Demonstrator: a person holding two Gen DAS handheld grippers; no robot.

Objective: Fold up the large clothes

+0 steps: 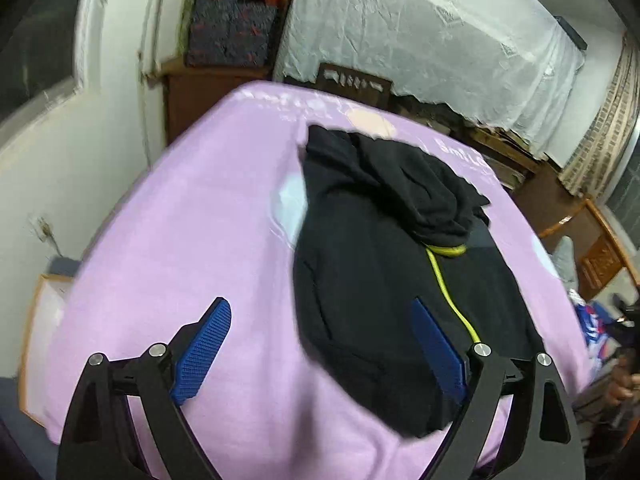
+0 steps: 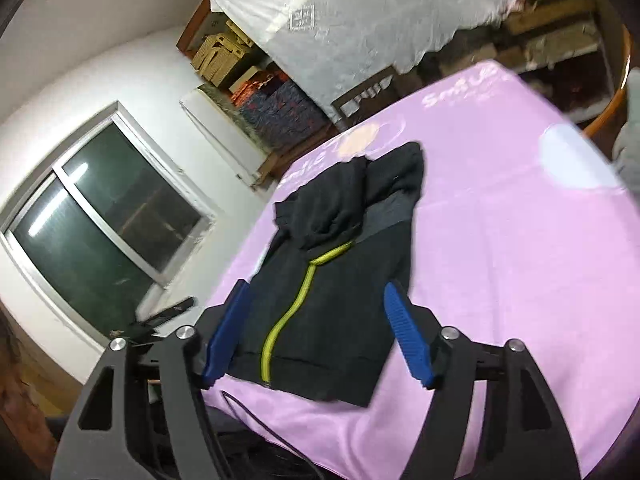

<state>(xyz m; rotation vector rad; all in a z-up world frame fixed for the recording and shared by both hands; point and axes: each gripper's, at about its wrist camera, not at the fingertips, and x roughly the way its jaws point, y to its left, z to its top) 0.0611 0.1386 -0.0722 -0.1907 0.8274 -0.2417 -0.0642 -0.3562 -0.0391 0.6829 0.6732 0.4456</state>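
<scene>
**Both grippers clear of the jacket: check the fold, then tidy the hood**

The black zip-up hooded jacket with the yellow-green zipper [image 2: 340, 300] lies on the pale purple printed cloth covering the table [image 2: 500, 260]. Its sleeves appear tucked in, so the body makes a rough rectangle, hem at the near edge, zipper running away from it. At the far end the soft black hood [image 1: 400, 184] sits bunched in a heap on top of the collar.

The left gripper [image 1: 320, 344] stands with its blue ribbed fingers [image 1: 204, 356] wide apart and nothing between them; it hangs above the near left edge of the jacket, over bare cloth and the garment's side. The right gripper [image 2: 320, 336] is likewise spread, empty, above the hem, with the zipper running between its two fingers in the picture. Neither touches the fabric as far as the frames show; both views are blurred.

By my judgement the sides are folded and the length remains. To do it well:

- Flatten the hood first, laying it down over the back of the collar so no lump is trapped.
- Pinch the two near hem corners, one per gripper, taking all layers so tucked sleeves do not slip out.
- Lift evenly and carry the hem toward the far end, keeping the zipper straight.
- Watch the near table edge, where the hem lies close and could drag off.
</scene>
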